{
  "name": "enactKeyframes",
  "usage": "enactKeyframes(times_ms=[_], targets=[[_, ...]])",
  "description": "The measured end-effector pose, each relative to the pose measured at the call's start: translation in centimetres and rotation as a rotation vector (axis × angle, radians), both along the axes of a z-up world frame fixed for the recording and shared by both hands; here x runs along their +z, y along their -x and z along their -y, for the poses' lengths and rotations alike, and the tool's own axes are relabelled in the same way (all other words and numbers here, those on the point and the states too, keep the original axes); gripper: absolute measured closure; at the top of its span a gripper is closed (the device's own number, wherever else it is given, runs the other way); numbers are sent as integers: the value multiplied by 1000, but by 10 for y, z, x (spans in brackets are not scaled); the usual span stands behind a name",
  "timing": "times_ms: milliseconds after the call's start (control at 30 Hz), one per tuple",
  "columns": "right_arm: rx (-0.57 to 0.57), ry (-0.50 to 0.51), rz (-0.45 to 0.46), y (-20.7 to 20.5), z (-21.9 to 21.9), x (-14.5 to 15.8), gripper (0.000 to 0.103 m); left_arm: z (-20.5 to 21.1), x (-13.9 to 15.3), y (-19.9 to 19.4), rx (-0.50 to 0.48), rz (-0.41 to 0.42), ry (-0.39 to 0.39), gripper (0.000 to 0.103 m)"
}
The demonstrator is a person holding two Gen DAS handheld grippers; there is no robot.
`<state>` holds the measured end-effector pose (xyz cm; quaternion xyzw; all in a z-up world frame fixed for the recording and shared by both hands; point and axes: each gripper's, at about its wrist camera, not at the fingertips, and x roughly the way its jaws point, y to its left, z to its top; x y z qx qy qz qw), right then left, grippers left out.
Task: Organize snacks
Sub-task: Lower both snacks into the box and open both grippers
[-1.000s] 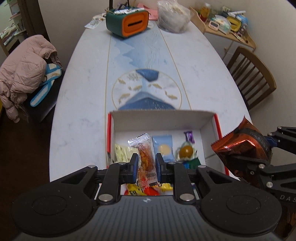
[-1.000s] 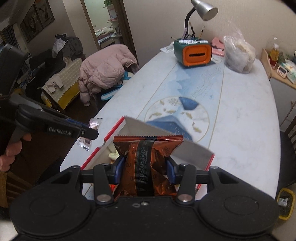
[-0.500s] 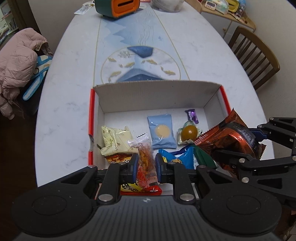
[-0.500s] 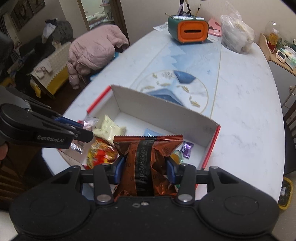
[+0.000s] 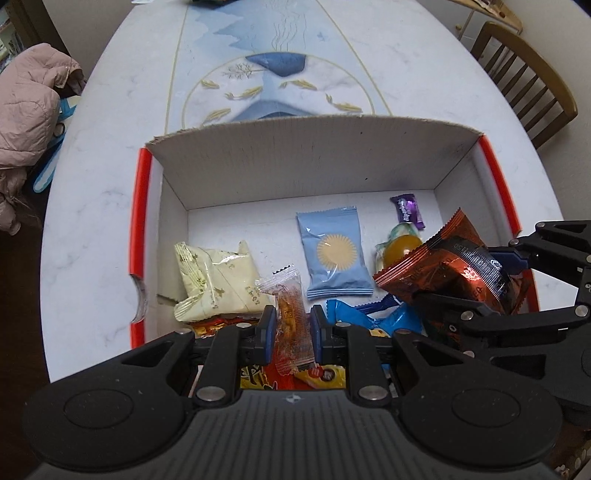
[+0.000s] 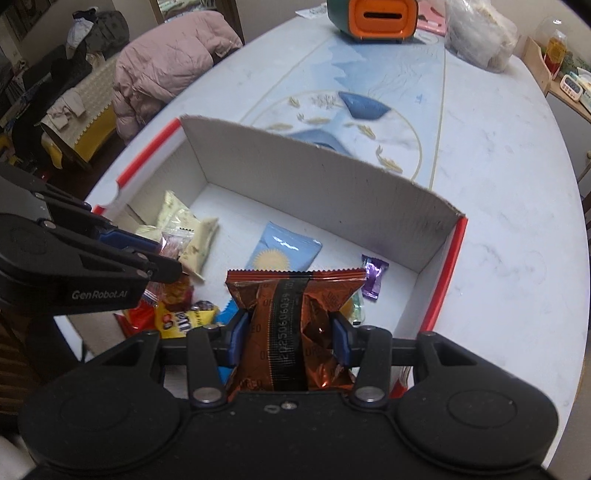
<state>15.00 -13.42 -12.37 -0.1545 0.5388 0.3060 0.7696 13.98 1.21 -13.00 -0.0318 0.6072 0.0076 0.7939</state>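
A white cardboard box with red edges (image 5: 295, 166) sits on the table and holds several snacks. My left gripper (image 5: 293, 330) is shut on a small clear packet of orange snack (image 5: 291, 321) and holds it low over the box's near side. My right gripper (image 6: 290, 339) is shut on a copper-orange foil packet (image 6: 291, 325), held over the box's right part; that packet also shows in the left wrist view (image 5: 450, 266). Inside lie a cream packet (image 5: 214, 277), a light blue packet (image 5: 336, 254), a purple candy (image 5: 408, 210) and an orange jelly cup (image 5: 400, 247).
The white table has a blue painted runner (image 5: 280, 62). An orange and green box (image 6: 380, 16) and a plastic bag (image 6: 480, 33) stand at the far end. A pink jacket (image 5: 26, 103) lies on a chair at the left, a wooden chair (image 5: 524, 74) stands at the right.
Both grippers have moved forward and down toward the box with their packets still held. The box now fills more of both views.
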Motion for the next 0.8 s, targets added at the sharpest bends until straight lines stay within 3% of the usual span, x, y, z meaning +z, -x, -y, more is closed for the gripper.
enactKeyframes(times_ms=[467,800], targets=[[18,21,8,1,-1,-11,57,6,-22,-6,-16,-3,-8,84],[-23,-8,36,8,11,-6,42,6,-12,5,-28,35,3,79]])
